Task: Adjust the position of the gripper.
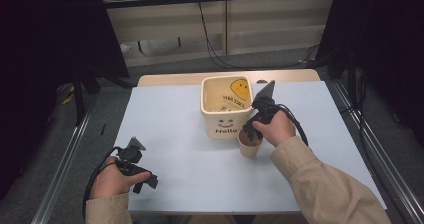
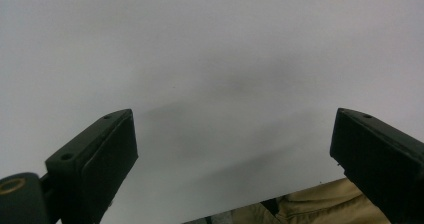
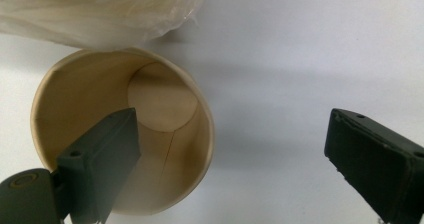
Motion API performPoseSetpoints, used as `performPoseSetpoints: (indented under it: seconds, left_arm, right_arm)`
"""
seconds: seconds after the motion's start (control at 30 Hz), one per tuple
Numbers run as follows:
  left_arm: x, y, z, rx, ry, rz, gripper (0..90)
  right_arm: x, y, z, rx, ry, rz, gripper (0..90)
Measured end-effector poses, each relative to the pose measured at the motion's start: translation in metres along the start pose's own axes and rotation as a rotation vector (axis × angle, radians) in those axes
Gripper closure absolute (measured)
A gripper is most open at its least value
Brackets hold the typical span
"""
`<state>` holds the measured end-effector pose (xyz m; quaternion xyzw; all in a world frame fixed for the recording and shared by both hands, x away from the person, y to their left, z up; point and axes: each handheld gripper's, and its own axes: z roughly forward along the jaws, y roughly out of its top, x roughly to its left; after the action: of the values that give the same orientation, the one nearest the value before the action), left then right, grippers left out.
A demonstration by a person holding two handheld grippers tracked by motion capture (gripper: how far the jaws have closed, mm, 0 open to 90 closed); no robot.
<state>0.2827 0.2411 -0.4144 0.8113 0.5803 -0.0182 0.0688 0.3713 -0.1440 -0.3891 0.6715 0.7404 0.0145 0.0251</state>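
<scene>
The left tongs [image 1: 142, 176] sit near the front left corner of the tabletop [image 1: 170, 134], spread wide with nothing between them. The cream bin [image 1: 226, 106] with a smiley face stands near the back edge, in the middle. Just in front of it is a paper cup [image 1: 250, 143]. The right tongs [image 3: 232, 169] hang over the cup, spread wide, one side inside it.

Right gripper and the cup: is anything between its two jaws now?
Yes. In the right gripper view the right gripper stands open astride the cup's near wall, one jaw inside the cup, one outside over bare table.
</scene>
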Motion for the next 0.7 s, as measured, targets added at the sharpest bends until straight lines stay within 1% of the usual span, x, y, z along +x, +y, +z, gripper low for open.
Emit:
performPoseSetpoints:
  seconds: [0.1, 0.17, 0.2, 0.23, 0.27, 0.3, 0.33, 0.37, 0.4, 0.5, 0.57, 0.6, 0.67, 0.7]
  left_arm:
    - [0.0, 0.0, 0.0, 0.001, 0.001, 0.001, 4.8]
    - [-0.001, 0.0, 0.001, -0.001, -0.001, -0.006, 4.8]
    - [-0.002, 0.0, 0.001, -0.004, -0.009, -0.016, 4.8]
    - [-0.002, 0.0, 0.001, 0.003, -0.014, -0.011, 4.8]
    - [-0.002, 0.0, 0.001, 0.002, -0.009, 0.002, 4.8]
    - [-0.003, 0.0, 0.001, -0.003, -0.015, -0.01, 4.8]
    - [-0.002, 0.0, 0.001, -0.005, -0.007, -0.002, 4.8]
    - [-0.003, 0.0, 0.0, -0.009, -0.012, -0.016, 4.8]
    - [-0.003, 0.0, 0.0, -0.011, -0.004, -0.008, 4.8]
    - [-0.003, 0.0, -0.001, -0.014, 0.001, -0.004, 4.8]
    - [-0.003, 0.0, 0.0, -0.009, -0.01, -0.01, 4.8]
    - [-0.003, 0.0, 0.0, -0.009, -0.013, -0.014, 4.8]
    - [-0.003, 0.001, 0.0, -0.004, -0.015, -0.014, 4.8]
    - [-0.003, 0.001, 0.0, -0.003, -0.016, -0.016, 4.8]
  right_arm:
    - [0.001, 0.0, -0.001, 0.003, -0.004, 0.001, 7.6]
    - [0.001, -0.001, -0.003, 0.003, -0.002, 0.0, 7.6]
    - [0.0, -0.001, -0.005, -0.005, 0.0, -0.001, 7.5]
    - [0.0, -0.001, -0.007, 0.003, -0.007, -0.005, 7.5]
    - [0.0, -0.001, -0.008, -0.002, 0.0, -0.002, 7.5]
    - [0.0, -0.001, -0.011, 0.003, 0.002, -0.004, 7.5]
    - [-0.001, 0.0, -0.013, 0.001, 0.001, -0.007, 7.5]
    - [-0.001, 0.0, -0.016, -0.002, 0.0, -0.009, 7.4]
    - [0.0, 0.0, -0.019, -0.002, 0.005, -0.007, 7.4]
    - [-0.001, 0.001, -0.029, -0.007, 0.018, -0.006, 7.4]
    - [-0.001, 0.002, -0.037, -0.009, 0.02, 0.005, 7.4]
    - [-0.002, 0.003, -0.041, -0.01, 0.018, -0.003, 7.4]
    - [-0.003, 0.005, -0.049, -0.016, 0.03, -0.001, 7.4]
    - [-0.004, 0.005, -0.053, -0.021, 0.044, 0.002, 7.4]
